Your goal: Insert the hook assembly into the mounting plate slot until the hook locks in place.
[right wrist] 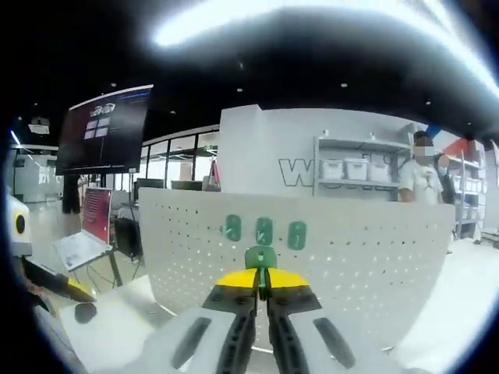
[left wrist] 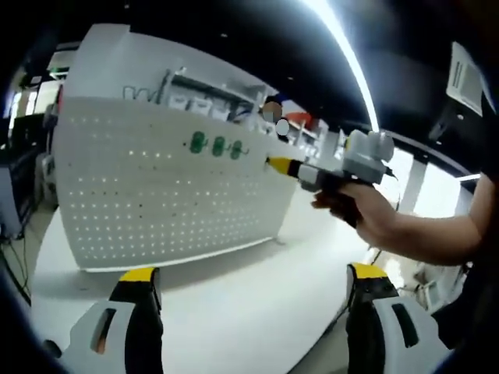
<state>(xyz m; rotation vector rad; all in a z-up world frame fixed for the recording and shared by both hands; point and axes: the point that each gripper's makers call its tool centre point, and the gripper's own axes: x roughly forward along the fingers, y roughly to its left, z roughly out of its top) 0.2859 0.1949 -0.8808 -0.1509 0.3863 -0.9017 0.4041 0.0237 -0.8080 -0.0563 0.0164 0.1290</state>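
A white perforated mounting plate [left wrist: 156,195] stands upright on the table, with three green hooks [left wrist: 218,146] in a row on its upper part. In the right gripper view the same plate [right wrist: 351,273] faces me with the three hooks [right wrist: 264,231] just above my jaws. My right gripper [right wrist: 261,279] is shut on a fourth green hook [right wrist: 260,256], held a little below the middle one. In the left gripper view that right gripper [left wrist: 274,164], held by a hand, points its yellow tips at the plate just right of the row. My left gripper [left wrist: 253,284] is wide open, back from the plate.
The plate stands on a white table [left wrist: 234,312] whose curved edge runs at lower right. A laptop [right wrist: 86,234] and a dark screen [right wrist: 105,128] are at the left. A person [right wrist: 421,175] stands by shelves [right wrist: 351,167] behind the plate.
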